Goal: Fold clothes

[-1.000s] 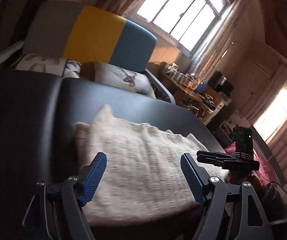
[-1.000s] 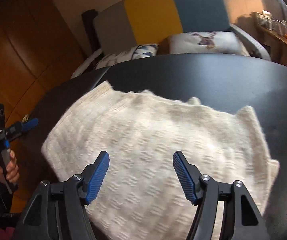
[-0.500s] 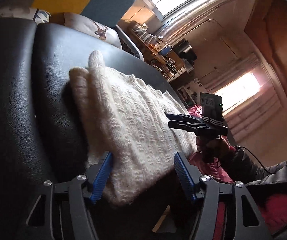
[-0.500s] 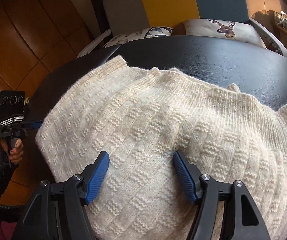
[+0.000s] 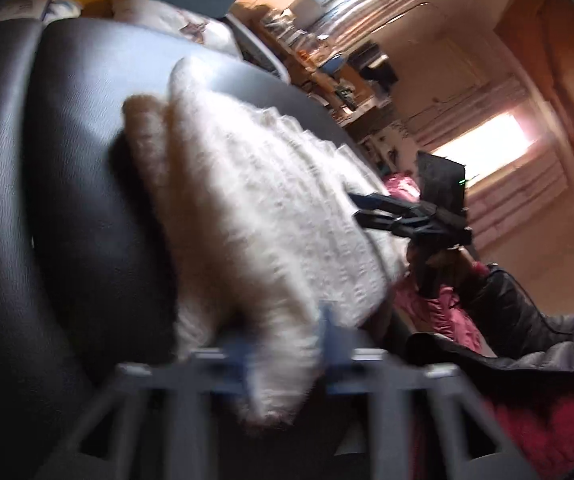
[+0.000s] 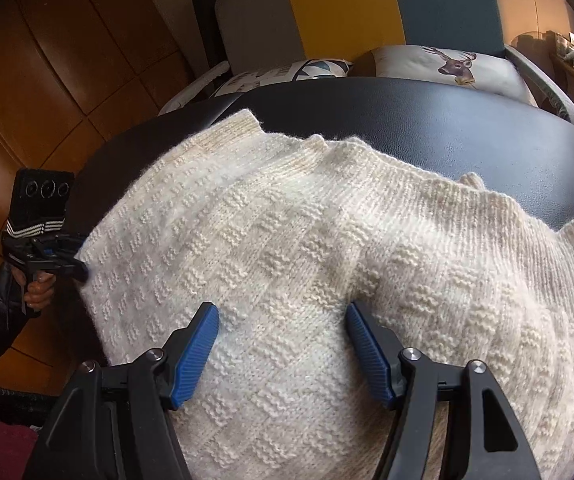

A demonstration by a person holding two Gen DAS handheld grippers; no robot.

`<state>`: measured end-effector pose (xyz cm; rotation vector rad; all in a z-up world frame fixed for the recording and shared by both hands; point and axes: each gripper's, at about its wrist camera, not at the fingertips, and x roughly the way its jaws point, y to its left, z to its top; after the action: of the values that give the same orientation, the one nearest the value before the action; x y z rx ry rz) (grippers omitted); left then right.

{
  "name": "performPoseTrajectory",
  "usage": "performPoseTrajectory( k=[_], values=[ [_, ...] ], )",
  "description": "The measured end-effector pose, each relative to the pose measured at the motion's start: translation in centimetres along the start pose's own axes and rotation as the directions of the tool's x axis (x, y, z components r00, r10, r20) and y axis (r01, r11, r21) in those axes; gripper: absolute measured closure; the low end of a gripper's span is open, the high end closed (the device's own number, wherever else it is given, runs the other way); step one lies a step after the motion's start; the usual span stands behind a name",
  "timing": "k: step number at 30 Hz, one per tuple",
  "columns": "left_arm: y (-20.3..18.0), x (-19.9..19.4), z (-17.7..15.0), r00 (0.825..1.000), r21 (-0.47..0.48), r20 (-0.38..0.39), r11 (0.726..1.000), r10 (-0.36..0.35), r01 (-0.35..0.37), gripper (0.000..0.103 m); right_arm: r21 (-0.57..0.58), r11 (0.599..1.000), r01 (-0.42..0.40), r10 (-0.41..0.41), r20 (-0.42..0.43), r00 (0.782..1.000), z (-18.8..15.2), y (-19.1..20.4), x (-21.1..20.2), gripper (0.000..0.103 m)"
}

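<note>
Both claws work my cream basket-weave knit sweater [image 6: 307,240] on the black leather surface [image 6: 467,128]. My right gripper [image 6: 283,354] gapes wide, sweater between its fingers. My left gripper [image 5: 287,344], blurred, pinches the sweater's near corner.

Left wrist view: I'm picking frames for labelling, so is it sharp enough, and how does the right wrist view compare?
Left wrist view: motion-blurred throughout; the left gripper is smeared grey, so its state is unreadable, and the window is blown out. Right wrist view: sharp, evenly lit; sweater knit and open right gripper crisp, with fisheye bending at the edges.
</note>
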<state>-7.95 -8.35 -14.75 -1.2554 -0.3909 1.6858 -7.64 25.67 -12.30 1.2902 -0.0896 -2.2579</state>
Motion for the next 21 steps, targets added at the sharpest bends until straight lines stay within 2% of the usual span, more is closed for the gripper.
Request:
performPoseTrajectory(
  k=[2, 4, 8, 9, 12, 14, 16, 18, 20, 21],
  values=[
    [-0.9, -0.7, -2.0, 0.999, -0.007, 0.033, 1.0, -0.019, 0.019, 0.09, -0.022, 1.0, 0.008, -0.008, -0.004, 1.0, -0.2, 0.0, -0.1, 0.036],
    [-2.1, -0.9, -4.3, 0.999, 0.006, 0.036, 1.0, 0.012, -0.012, 0.09, -0.033, 0.999, 0.016, -0.015, 0.018, 1.0, -0.6, 0.1, -0.1, 0.036],
    [-0.5, -0.8, -7.4, 0.998, -0.121, 0.059, 0.993, 0.01, -0.003, 0.093, -0.061, 0.998, 0.011, -0.007, 0.059, 0.998, -1.1, -0.1, -0.1, 0.036],
    [-0.5, -1.0, -7.5, 0.997, -0.135, 0.071, 0.991, 0.015, -0.005, 0.093, -0.062, 0.998, 0.012, -0.008, 0.06, 0.998, -1.1, -0.1, -0.1, 0.036],
    [-2.4, -1.3, -7.6, 0.994, -0.092, 0.061, 0.992, 0.089, -0.083, 0.091, -0.074, 0.997, 0.021, -0.017, 0.064, 0.998, -1.2, 0.2, -0.2, 0.036],
    [-3.1, -2.3, -7.3, 0.995, -0.096, 0.05, 0.992, 0.091, -0.085, 0.09, -0.071, 0.997, 0.017, -0.011, 0.08, 0.997, -1.3, -0.1, -0.3, 0.036],
    [-3.7, -4.8, -6.7, 0.989, -0.118, 0.126, 0.991, 0.073, -0.058, 0.086, -0.062, 0.998, 0.017, -0.012, 0.087, 0.996, -1.1, -0.3, -0.4, 0.036],
    [-4.3, -7.2, -5.7, 0.972, -0.131, 0.223, 0.99, 0.072, -0.043, 0.071, -0.05, 0.999, 0.021, -0.017, 0.084, 0.996, -1.0, -0.1, -0.5, 0.035],
    [-5.3, -8.1, -3.9, 0.948, -0.118, 0.3, 0.991, 0.101, -0.068, 0.058, -0.038, 0.999, 0.025, -0.021, 0.08, 0.997, -0.9, 0.0, -0.7, 0.035],
    [-5.7, -7.5, -2.7, 0.944, -0.111, 0.305, 0.989, 0.126, -0.097, 0.056, -0.033, 0.999, 0.03, -0.027, 0.075, 0.997, -0.7, 0.2, -0.8, 0.035]
  ],
)
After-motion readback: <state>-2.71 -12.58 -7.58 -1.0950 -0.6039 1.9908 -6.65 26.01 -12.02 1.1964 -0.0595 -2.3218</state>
